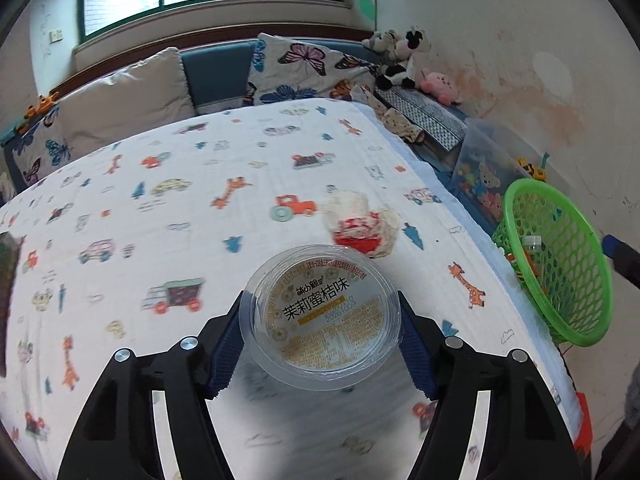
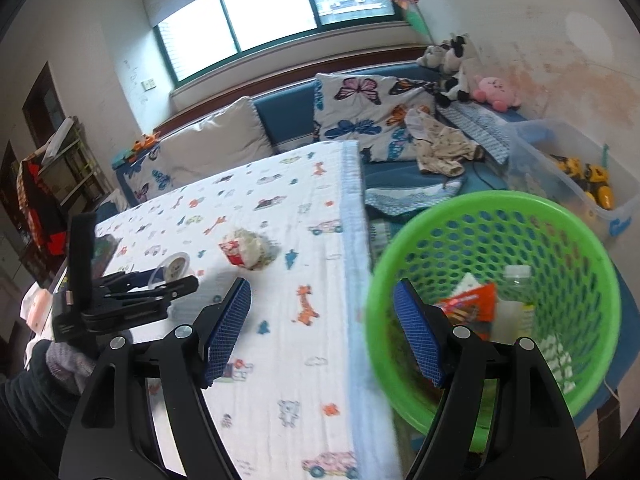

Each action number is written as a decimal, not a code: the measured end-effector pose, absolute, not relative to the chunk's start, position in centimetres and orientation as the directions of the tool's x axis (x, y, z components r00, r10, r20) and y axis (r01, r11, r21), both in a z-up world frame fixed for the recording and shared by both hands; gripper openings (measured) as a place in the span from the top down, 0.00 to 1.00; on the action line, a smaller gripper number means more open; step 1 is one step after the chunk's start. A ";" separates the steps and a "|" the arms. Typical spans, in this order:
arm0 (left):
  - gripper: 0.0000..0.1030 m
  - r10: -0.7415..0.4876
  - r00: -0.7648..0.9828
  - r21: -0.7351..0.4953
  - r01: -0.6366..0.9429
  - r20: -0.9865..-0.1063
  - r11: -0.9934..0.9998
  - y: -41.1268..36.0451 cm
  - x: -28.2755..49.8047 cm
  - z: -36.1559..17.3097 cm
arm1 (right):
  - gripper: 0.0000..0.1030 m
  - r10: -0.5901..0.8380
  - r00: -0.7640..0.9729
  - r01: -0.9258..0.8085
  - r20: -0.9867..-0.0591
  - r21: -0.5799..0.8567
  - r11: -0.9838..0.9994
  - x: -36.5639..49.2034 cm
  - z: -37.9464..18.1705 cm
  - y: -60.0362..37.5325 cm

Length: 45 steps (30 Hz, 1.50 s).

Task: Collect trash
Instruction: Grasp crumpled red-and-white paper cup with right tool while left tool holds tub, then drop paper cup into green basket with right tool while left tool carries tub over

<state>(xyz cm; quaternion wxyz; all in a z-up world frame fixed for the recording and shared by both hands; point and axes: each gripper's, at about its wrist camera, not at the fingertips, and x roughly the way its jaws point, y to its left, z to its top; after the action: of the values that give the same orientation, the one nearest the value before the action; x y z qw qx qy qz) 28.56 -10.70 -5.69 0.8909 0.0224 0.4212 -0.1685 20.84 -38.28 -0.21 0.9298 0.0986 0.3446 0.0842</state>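
1. the left gripper [image 1: 320, 320] is clamped on a clear plastic cup [image 1: 320, 314]; both blue pads press the cup's sides, and its printed yellow-and-white lid faces the left wrist camera.
2. the cup hangs above a table covered by a white cloth [image 1: 168, 208] printed with cars, trucks and giraffes.
3. a crumpled red-and-white paper wrapper [image 1: 362, 226] lies on the cloth just beyond the cup, toward the table's right edge.
4. the right gripper [image 2: 322, 328] stands open with nothing pressed between its pads; its left finger [image 2: 228, 328] is over the cloth and its right finger [image 2: 418, 334] shows in front of the basket's near wall.
5. a green plastic mesh basket [image 2: 560, 240] sits tilted just off the table's right edge, its mouth turned toward the right wrist camera.
6. inside the basket lie a clear plastic bottle [image 2: 518, 296], a red-and-orange snack packet [image 2: 470, 304] and a white scrap [image 2: 558, 356].
7. in the right wrist view the left gripper appears at the far left, held by a hand in a grey glove [image 2: 66, 364].
8. beyond the table are a blue sofa [image 1: 216, 76] with butterfly cushions, plush toys [image 1: 400, 56] and a clear toy bin [image 2: 576, 168].
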 end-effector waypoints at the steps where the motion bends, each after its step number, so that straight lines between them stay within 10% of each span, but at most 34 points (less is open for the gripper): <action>1: 0.35 -0.281 0.593 -0.106 0.313 -0.755 0.944 -10.1 28.3 -5.4 | 0.28 0.233 0.744 -0.101 -0.626 0.240 0.966 21.4 -0.3 -37.7; 32: 0.35 -0.246 0.626 -0.174 0.176 -0.740 0.969 -0.4 25.0 -4.5 | 0.28 0.272 0.584 -0.161 -0.765 0.219 0.962 35.3 -8.3 -25.5; 45: 0.35 -0.253 0.618 -0.180 0.179 -0.744 0.967 -0.5 24.8 -5.0 | 0.45 0.259 0.593 -0.150 -0.762 0.212 0.966 36.0 -8.8 -25.5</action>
<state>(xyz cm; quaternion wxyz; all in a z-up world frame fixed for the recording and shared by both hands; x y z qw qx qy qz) 24.76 -0.47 -4.97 0.8983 -0.0441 0.4203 -0.1201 35.96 -25.54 -8.81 0.8902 0.0626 0.4363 0.1150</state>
